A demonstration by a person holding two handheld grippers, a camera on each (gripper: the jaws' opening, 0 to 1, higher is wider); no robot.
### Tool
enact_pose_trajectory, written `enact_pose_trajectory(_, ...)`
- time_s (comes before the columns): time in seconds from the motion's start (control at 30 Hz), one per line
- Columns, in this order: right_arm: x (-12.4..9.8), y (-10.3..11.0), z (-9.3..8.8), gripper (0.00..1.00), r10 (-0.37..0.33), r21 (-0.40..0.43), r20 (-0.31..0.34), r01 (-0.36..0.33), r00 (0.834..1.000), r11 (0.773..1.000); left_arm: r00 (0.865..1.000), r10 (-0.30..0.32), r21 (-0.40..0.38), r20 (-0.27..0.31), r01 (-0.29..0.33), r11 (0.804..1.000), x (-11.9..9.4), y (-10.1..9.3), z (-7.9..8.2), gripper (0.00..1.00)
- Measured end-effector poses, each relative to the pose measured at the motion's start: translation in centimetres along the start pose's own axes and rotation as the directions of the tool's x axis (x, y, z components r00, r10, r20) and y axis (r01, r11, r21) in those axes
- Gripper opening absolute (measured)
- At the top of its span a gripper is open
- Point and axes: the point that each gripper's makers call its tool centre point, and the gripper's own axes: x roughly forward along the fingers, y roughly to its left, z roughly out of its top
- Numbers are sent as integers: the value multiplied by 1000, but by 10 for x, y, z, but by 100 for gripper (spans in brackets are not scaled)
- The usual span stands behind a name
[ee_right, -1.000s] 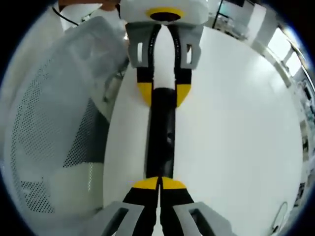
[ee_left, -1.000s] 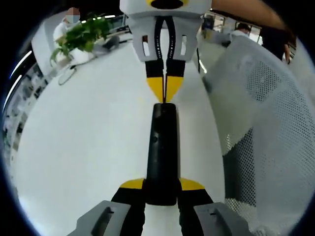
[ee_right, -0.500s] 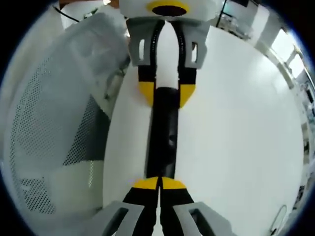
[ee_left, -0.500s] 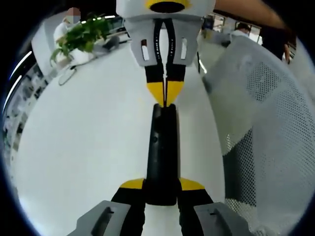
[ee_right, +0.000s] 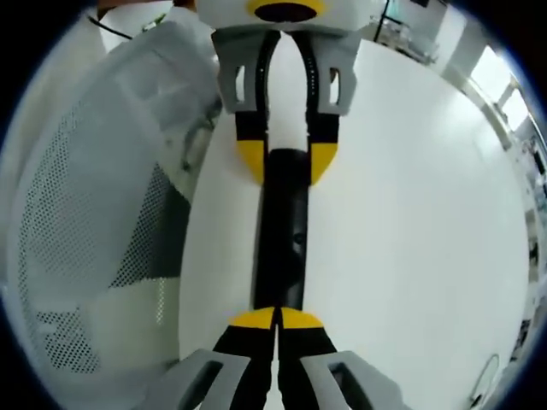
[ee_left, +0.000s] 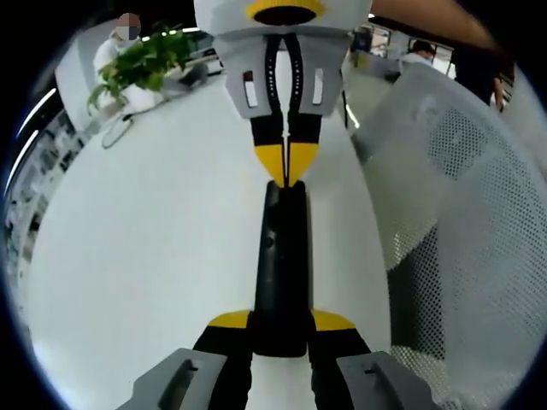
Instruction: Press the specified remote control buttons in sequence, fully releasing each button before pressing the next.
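Left gripper [ee_left: 279,329] clamps the remote [ee_left: 279,265] above the white table [ee_left: 137,256]; right gripper [ee_right: 277,323], jaws closed, tips touching the remote's far end. Pressing step; next, likely lift clear.

White table [ee_left: 154,239], white mesh chair [ee_left: 461,222], green plant [ee_left: 145,60]

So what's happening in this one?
A person holds a black remote over a white table with two handheld grippers. The left gripper clamps one end of it. The right gripper, jaws closed, has its tips at the other end, apparently at a button, though contact can't be confirmed. A white mesh chair stands beside the table.
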Motion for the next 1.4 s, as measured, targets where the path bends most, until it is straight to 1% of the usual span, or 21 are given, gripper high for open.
enact_pose_trajectory(0.47,-1,2,1,0,-8,8,-1,8,1000,1000,1000,3,2,3,-3,1000,0,0,1,23)
enact_pose_trajectory(0.6,-3,1,-1,0,-11,21,4,11,1000,1000,1000,1,3,3,-1,1000,0,0,1,23)
enact_pose_trajectory(0.83,-12,-2,3,0,-21,47,43,19,999,999,1000,0,3,5,0,1000,1,0,1,23)
enact_pose_trajectory(1.03,-14,-4,5,0,-28,44,39,27,999,999,1000,0,3,8,0,1000,1,0,1,23)
enact_pose_trajectory(1.4,-13,-1,11,0,-20,21,29,20,999,1000,1000,1,2,8,-1,1000,1,-1,1,23)
